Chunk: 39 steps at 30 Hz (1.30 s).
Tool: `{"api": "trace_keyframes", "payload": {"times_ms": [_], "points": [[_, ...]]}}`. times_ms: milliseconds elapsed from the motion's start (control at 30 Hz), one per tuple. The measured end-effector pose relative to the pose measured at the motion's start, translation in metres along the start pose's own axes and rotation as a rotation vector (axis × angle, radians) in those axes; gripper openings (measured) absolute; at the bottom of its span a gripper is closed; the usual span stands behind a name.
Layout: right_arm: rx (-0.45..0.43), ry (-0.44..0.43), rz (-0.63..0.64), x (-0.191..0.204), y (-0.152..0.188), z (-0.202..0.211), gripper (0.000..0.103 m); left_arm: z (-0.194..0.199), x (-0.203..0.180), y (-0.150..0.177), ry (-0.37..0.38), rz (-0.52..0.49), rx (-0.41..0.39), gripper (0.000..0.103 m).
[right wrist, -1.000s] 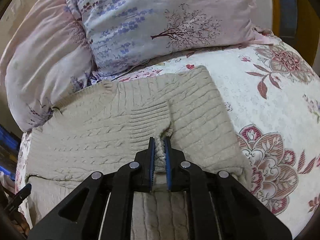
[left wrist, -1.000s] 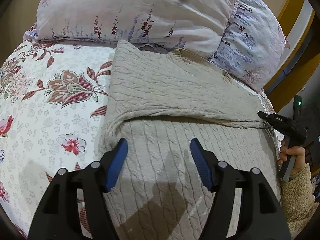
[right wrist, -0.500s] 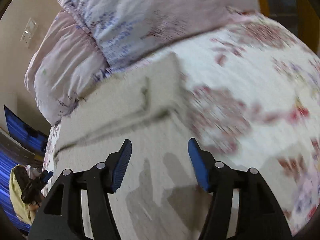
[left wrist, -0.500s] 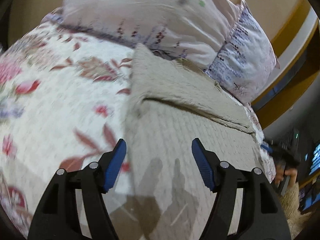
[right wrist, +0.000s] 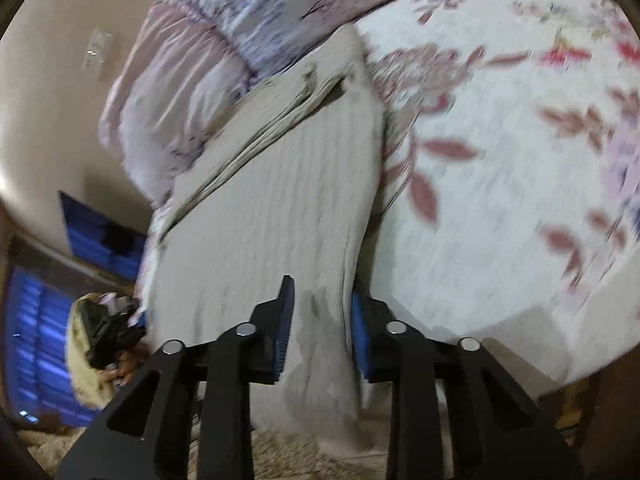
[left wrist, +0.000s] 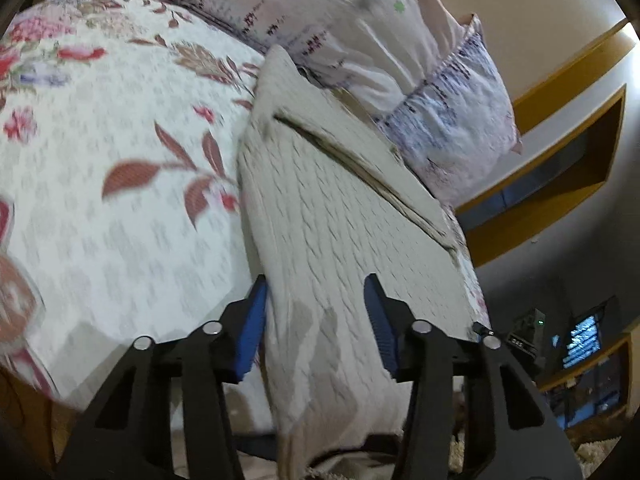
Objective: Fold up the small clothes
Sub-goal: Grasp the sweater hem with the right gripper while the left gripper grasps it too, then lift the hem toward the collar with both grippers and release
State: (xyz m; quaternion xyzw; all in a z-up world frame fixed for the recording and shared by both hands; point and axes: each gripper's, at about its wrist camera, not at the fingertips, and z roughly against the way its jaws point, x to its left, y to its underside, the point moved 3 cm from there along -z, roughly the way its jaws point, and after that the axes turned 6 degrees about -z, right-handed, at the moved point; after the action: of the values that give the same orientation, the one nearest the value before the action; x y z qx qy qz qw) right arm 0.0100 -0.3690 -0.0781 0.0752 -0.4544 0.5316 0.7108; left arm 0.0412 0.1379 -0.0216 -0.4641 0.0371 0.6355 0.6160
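Observation:
A beige cable-knit sweater (left wrist: 340, 216) lies on the floral bedspread, its sleeves folded across the top, its hem hanging over the bed's near edge. My left gripper (left wrist: 316, 320) is open, low at the hem's left corner, fingers either side of the knit. My right gripper (right wrist: 322, 320) is open at the hem's right corner of the sweater (right wrist: 272, 208), blue pads straddling the edge. Both views are blurred by motion.
Two pillows (left wrist: 360, 32) sit behind the sweater at the bed's head. The floral bedspread (left wrist: 100, 160) spreads left; it also fills the right of the right wrist view (right wrist: 500, 168). Shaggy carpet (right wrist: 280, 456) lies below the bed edge. A lit screen (left wrist: 582, 340) stands far right.
My right gripper let go of the folded sleeve and opened. Both grippers dropped back and down to the sweater's hem at the bed edge, tilting as they went.

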Motion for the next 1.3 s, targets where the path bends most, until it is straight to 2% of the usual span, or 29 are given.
{"api": "trace_keyframes", "payload": {"times_ms": [100, 233, 400, 533, 600, 767, 900, 1133, 1300], "points": [[0.026, -0.032, 0.006, 0.002, 0.016, 0.000, 0.023, 0.003, -0.005, 0.013, 0.037, 0.008, 0.022, 0.039], [0.054, -0.062, 0.030, 0.009, 0.032, 0.003, 0.022, 0.006, -0.006, 0.028, 0.061, 0.025, 0.051, 0.036], [0.094, -0.044, 0.102, 0.024, 0.049, 0.002, 0.022, 0.011, -0.008, 0.037, 0.070, 0.032, 0.076, 0.030], [0.095, -0.017, 0.154, 0.035, 0.052, -0.002, 0.009, 0.007, -0.018, 0.043, 0.048, -0.046, 0.131, 0.017], [0.055, -0.009, 0.174, 0.041, 0.048, 0.002, 0.009, 0.005, -0.022, 0.044, 0.024, -0.092, 0.144, 0.008], [-0.122, 0.046, 0.265, 0.064, 0.030, 0.018, 0.008, 0.011, -0.025, 0.031, -0.002, -0.118, 0.094, 0.006], [-0.248, 0.092, 0.319, 0.074, 0.015, 0.032, 0.008, 0.021, -0.027, 0.007, -0.035, -0.121, 0.008, 0.006], [-0.405, 0.122, 0.387, 0.093, -0.014, 0.042, 0.008, 0.033, -0.031, -0.034, -0.092, -0.125, -0.113, 0.006], [-0.475, 0.124, 0.423, 0.114, -0.041, 0.039, 0.008, 0.028, -0.044, -0.081, -0.132, -0.169, -0.179, 0.006]]}}
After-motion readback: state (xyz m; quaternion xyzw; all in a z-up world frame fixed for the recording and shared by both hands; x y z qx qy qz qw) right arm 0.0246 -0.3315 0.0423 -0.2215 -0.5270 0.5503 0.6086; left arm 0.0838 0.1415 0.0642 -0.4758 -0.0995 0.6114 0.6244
